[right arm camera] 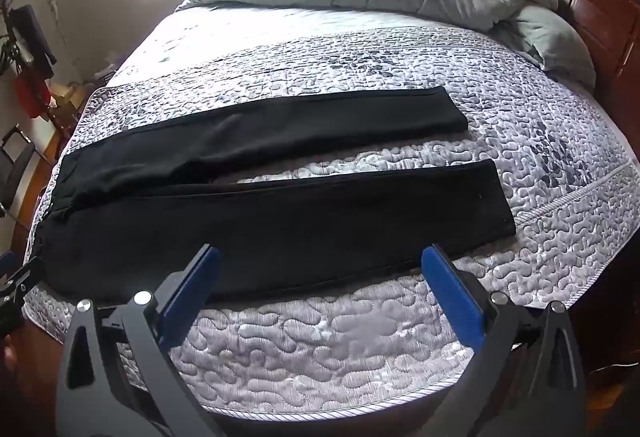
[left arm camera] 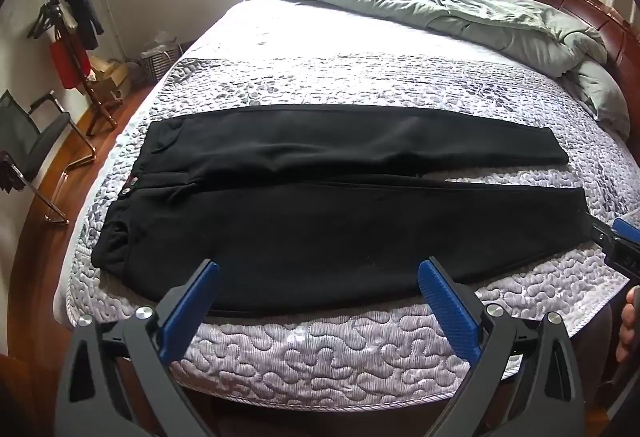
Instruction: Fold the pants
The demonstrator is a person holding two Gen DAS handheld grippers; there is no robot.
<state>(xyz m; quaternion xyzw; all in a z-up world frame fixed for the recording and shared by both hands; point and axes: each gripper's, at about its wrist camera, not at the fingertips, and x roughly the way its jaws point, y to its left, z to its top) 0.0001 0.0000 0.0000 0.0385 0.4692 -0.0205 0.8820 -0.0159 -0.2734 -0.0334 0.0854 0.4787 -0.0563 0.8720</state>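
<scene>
Black pants (left arm camera: 320, 197) lie flat across the quilted bed (left arm camera: 320, 349), waist at the left, both legs stretched to the right with a narrow gap between them. My left gripper (left arm camera: 320, 269) hovers open above the near leg's front edge, nothing between its blue pads (left arm camera: 192, 309). In the right wrist view the same pants (right arm camera: 280, 221) show their leg ends at the right. My right gripper (right arm camera: 320, 253) is open over the near leg's lower edge, empty. The right gripper (left arm camera: 618, 241) also shows at the left view's right border.
A crumpled pale green duvet (left arm camera: 480, 17) lies at the far end by the wooden headboard (left arm camera: 592, 13). Left of the bed stand a chair (left arm camera: 32, 141), a coat rack (left arm camera: 68, 37) and boxes on the wooden floor. The bed's front edge (right arm camera: 320, 389) is near.
</scene>
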